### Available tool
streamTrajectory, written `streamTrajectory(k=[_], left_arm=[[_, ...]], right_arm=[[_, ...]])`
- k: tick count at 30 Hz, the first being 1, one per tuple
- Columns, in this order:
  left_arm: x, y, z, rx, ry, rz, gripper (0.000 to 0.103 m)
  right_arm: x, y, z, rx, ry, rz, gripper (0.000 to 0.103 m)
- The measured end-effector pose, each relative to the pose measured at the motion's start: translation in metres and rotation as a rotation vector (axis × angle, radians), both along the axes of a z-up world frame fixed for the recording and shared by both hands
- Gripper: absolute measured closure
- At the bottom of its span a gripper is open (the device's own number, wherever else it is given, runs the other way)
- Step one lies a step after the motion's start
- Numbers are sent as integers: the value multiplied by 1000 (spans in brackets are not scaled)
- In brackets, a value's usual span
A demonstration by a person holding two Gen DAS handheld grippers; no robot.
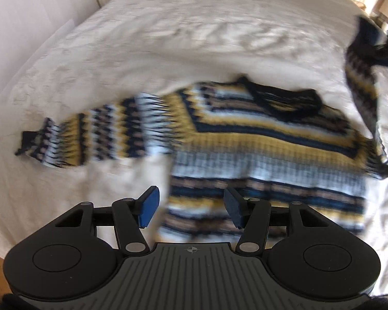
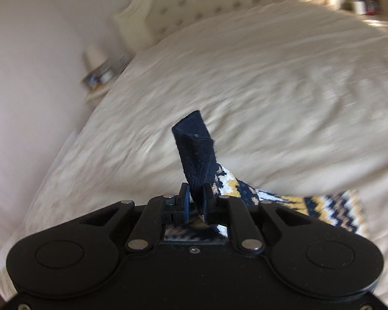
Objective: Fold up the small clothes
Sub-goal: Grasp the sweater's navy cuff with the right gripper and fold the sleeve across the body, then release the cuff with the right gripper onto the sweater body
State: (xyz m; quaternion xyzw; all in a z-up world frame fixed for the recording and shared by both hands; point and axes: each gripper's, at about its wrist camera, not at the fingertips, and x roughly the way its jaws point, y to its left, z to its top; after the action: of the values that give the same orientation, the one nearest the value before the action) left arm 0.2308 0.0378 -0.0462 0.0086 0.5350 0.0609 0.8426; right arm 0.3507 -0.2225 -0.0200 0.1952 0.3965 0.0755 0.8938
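Striped knit sweater (image 1: 258,139) is lying spread on the cream bed (image 1: 168,38); left tool (image 1: 191,206) is hovering at its hem, jaws apart; right tool (image 2: 195,201) is gripping the raised navy cuff (image 2: 196,152).

Sweater (image 1: 258,139): knitted in bands of navy, mustard yellow, pale blue-white and tan, the stripes running in zigzags on the sleeves and in an angled chevron across the chest, with a solid dark navy collar (image 1: 287,98) and a plain navy cuff (image 2: 196,149). Bedspread (image 1: 168,38): cream-white throughout, with a faint tone-on-tone textured pattern; headboard (image 2: 207,2): cream, tufted with small dark buttons; wall (image 2: 33,51): pale pinkish white. Left gripper (image 1: 191,208): black body with a grey ribbed centre panel and bright blue finger pads (image 1: 148,210); right gripper (image 2: 196,201): black, with dark blue pads.
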Motion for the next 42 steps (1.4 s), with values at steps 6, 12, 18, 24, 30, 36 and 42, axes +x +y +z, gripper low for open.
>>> streamTrajectory(k=[6,12,18,24,30,36,42], left_arm=[[8,64,-5,60,-4,3,49],[14,88,-15,65,4,-17,49],[30,79,-32,17,3,-86,49],[69,39,-53,-6,-24,-188,49],[111,-2,-71,-71,-65,-262,49],[149,-26,-98,-140,-25,-242,49],[150,-37,-121,-152,-11,-229,49]], right_arm=[[12,121,-63,-9,109,122,86],[-3,175,-97,-30,171,173,86],[-27,152,-101,-101,192,147,58],[-52,93,-98,-216,183,38,29],[-56,45,-94,-272,169,-19,20],[-49,9,-96,-273,168,-11,20],[-38,-11,-108,-224,190,-5,20]])
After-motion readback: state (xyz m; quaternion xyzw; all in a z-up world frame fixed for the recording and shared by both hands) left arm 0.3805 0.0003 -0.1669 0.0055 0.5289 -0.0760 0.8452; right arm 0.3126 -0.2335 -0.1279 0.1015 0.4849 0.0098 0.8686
